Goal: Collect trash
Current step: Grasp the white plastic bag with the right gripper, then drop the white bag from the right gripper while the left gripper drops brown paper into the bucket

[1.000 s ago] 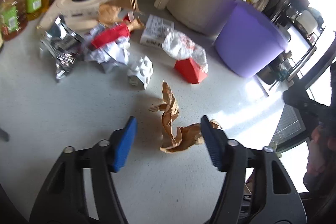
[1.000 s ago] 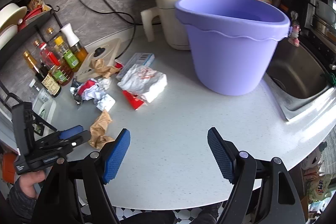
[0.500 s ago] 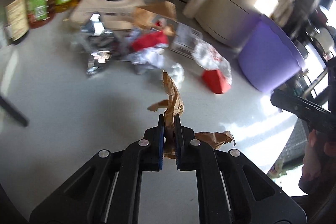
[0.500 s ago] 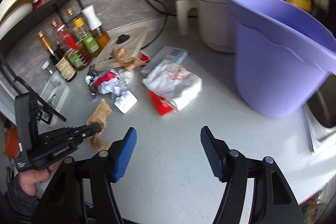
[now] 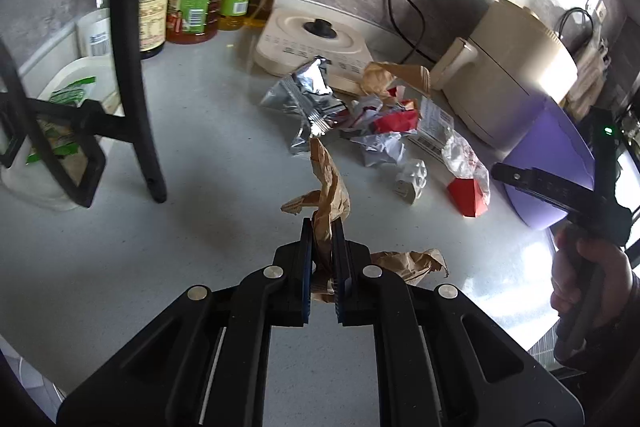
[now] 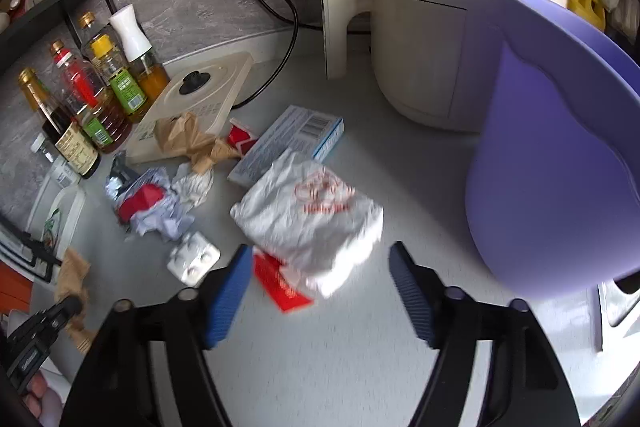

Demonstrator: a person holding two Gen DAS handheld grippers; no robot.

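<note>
My left gripper (image 5: 322, 239) is shut on a crumpled brown paper (image 5: 330, 183), held just above the counter; the same gripper (image 6: 60, 311) and paper (image 6: 74, 275) show at the right wrist view's lower left. My right gripper (image 6: 320, 267) hangs low over the trash with its jaws opening. A corner of the white plastic bag (image 6: 308, 211) and a red wrapper (image 6: 280, 285) lie between its fingers, untouched. A purple bucket (image 6: 560, 167) stands at the right. A blister pack (image 6: 194, 261), a foil packet (image 5: 308, 99) and a blue-white box (image 6: 292, 139) lie nearby.
A cream air fryer (image 6: 440, 7) stands behind the bucket, and a flat cream appliance (image 6: 200, 91) carries more brown paper (image 6: 188, 143). Bottles (image 6: 92, 87) line the back left. A black rack leg (image 5: 128, 47) rises at the left. A sink (image 6: 616, 299) is at the right edge.
My left gripper went from open around the brown paper to shut on it and lifted it. My right gripper moved down and in over the white bag.
</note>
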